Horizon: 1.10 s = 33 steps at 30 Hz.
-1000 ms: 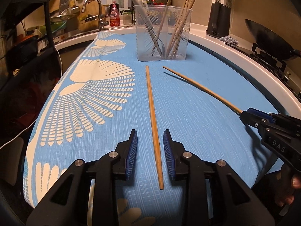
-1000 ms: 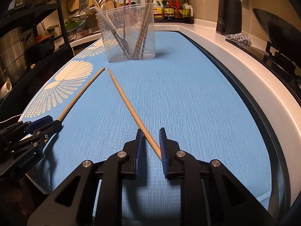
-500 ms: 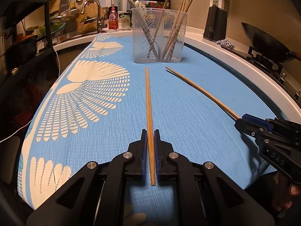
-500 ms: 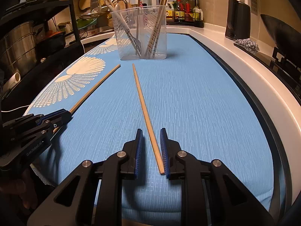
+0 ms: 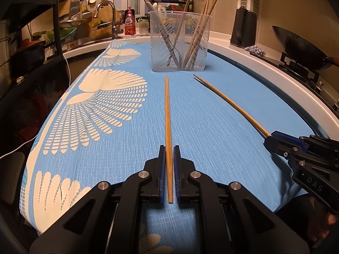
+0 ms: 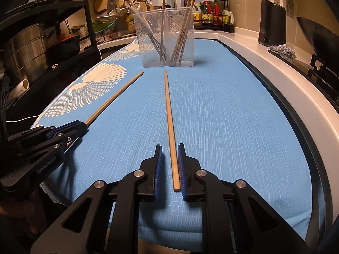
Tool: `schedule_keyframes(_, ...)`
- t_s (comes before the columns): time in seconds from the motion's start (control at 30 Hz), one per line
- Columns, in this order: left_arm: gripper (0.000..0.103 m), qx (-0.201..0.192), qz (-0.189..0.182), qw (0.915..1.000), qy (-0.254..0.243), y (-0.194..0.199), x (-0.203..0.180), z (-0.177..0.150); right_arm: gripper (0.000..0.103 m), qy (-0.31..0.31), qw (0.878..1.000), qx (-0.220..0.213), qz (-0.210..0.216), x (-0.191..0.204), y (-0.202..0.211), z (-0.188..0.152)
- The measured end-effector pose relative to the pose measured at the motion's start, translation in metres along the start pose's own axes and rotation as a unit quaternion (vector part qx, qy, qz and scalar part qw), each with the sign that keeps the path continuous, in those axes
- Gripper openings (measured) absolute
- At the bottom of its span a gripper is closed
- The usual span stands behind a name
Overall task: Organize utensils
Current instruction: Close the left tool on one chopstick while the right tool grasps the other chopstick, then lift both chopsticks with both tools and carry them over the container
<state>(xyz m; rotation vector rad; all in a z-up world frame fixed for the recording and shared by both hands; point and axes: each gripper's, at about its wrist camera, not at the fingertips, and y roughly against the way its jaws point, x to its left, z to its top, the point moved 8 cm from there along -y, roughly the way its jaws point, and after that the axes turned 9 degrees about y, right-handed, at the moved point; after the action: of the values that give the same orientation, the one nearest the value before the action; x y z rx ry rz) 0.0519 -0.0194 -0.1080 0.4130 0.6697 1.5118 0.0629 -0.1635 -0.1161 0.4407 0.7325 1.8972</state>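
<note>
Where the left wrist camera looks along its fingers, a blue cloth (image 5: 211, 127) printed with cream fan shapes covers a long counter with a white edge (image 5: 275, 67). Behind it the room is a kitchen: a tap (image 5: 108, 14), a dark kettle (image 5: 243, 29) and a wok (image 5: 296, 48) on the stove. Two loose chopsticks lie on the cloth. The left gripper (image 5: 168, 160) is clamped on the near end of one chopstick (image 5: 167, 110), which runs straight toward a clear plastic holder (image 5: 180, 42) standing upright at the far end. That holder carries several more chopsticks and a few other utensils; their exact number cannot be told. The second chopstick (image 5: 228, 101) slants off to the right, its near end between the fingers of the right gripper (image 5: 269, 139).

In the right wrist view the same cloth (image 6: 233, 116) and holder (image 6: 165, 38) appear, with metal pots (image 6: 25, 50) on a dark rack and a shelf of bottles (image 6: 211, 14). The right gripper (image 6: 170, 165) has just been closing; the second chopstick (image 6: 168, 110) lies between its jaws, touching the right-hand pad while a gap remains on the other side. The left gripper (image 6: 80, 127) holds the first chopstick (image 6: 114, 99).
</note>
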Motion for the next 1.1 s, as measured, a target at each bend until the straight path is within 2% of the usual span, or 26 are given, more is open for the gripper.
schedule_keyframes(0.23, 0.008, -0.001, 0.0, 1.0, 0.003, 0.001, 0.0, 0.0, 0.008, -0.002, 1.0, 0.0, 0.005, 0.006, -0.001, 0.001)
schedule_keyframes(0.47, 0.007, 0.001, -0.001, 1.0, 0.007, 0.002, 0.001, 0.001, 0.006, -0.004, 1.0, -0.001, 0.006, 0.008, 0.001, 0.002)
schedule_keyframes(0.63, 0.007, -0.003, -0.002, 1.0, 0.005, 0.006, -0.001, 0.005, 0.006, 0.003, 1.0, -0.017, -0.002, 0.008, 0.015, 0.013)
schedule_keyframes(0.87, 0.007, -0.04, -0.005, 0.9992, 0.001, 0.029, -0.005, 0.025, 0.006, 0.006, 0.999, -0.042, -0.015, 0.001, 0.043, 0.033)
schedule_keyframes(1.1, 0.007, -0.097, -0.007, 0.9953, -0.002, 0.06, -0.01, 0.066, 0.006, 0.015, 0.997, -0.076, -0.024, -0.008, 0.074, 0.07)
